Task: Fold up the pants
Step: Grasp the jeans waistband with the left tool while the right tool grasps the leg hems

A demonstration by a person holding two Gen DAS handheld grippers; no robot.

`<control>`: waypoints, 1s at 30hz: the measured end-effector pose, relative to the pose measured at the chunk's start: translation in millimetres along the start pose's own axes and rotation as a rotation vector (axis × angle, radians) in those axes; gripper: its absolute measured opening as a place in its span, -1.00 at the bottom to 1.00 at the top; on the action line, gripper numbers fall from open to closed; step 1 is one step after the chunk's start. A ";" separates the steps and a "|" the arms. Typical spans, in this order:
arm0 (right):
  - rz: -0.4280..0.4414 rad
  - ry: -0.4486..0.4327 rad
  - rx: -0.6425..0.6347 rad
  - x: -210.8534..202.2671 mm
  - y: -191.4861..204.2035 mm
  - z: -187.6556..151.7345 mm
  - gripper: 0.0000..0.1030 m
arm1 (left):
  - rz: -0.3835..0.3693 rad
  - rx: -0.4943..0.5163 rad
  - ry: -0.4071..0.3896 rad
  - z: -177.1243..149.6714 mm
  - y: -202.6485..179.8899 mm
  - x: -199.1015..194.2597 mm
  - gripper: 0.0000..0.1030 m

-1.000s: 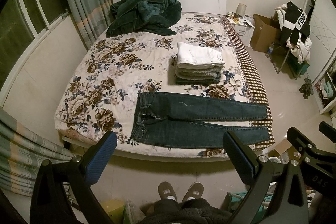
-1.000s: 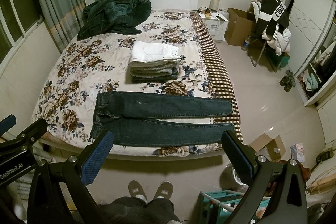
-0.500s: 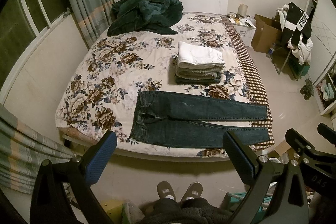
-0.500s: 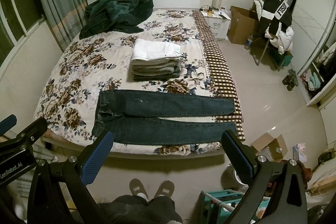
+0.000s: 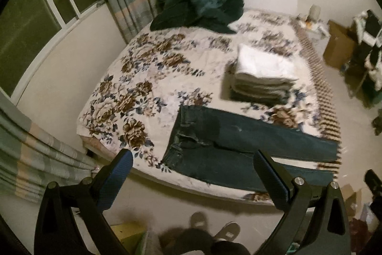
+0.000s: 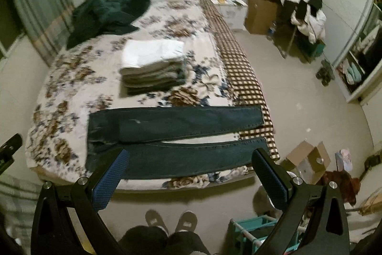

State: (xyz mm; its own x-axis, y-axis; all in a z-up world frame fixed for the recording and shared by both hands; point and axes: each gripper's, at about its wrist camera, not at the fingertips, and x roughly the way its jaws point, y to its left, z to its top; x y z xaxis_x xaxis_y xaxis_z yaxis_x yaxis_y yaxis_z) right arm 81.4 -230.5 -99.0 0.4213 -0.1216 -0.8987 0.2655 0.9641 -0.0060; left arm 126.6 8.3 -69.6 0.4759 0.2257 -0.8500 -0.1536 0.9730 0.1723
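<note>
Dark blue jeans [image 5: 229, 142] lie flat along the near edge of the floral bed [image 5: 143, 78], waistband to the left, both legs stretched to the right. They also show in the right wrist view [image 6: 176, 135]. My left gripper [image 5: 193, 173] is open and empty, held above the bed's near edge by the waistband end. My right gripper [image 6: 191, 171] is open and empty, above the near leg of the jeans. Neither touches the jeans.
A stack of folded clothes [image 6: 152, 66] sits mid-bed behind the jeans. A dark green coat [image 6: 107, 13] lies by the headboard. Curtains [image 5: 40, 166] hang at left. Cardboard boxes [image 6: 308, 161], a teal rack [image 6: 253, 231] and a clothes-laden chair [image 6: 300, 6] stand on the floor at right.
Both grippers have moved forward and down toward the bed, the left swinging leftward and the right swinging rightward. The jeans have not moved. Both stay open.
</note>
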 end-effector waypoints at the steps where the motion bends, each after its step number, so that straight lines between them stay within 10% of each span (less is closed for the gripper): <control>1: -0.003 0.013 0.009 16.2 -1.9 6.7 1.00 | 0.010 0.006 0.011 0.3 -5.7 11.5 1.00; 17: -0.155 0.280 0.211 349.7 -30.8 117.1 1.00 | 0.029 0.022 0.328 79.6 -68.4 279.9 1.00; 30: -0.220 0.490 0.638 571.7 -122.2 103.0 1.00 | 0.050 -0.410 0.691 100.8 -37.6 561.9 1.00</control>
State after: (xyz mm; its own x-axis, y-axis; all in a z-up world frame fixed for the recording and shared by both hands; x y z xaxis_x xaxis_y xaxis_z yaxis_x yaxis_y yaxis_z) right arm 379.1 -442.1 -566.9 -0.0837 -0.0325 -0.9960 0.7998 0.5939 -0.0866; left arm 487.1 103.4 -503.6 -0.1630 0.0568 -0.9850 -0.5297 0.8372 0.1359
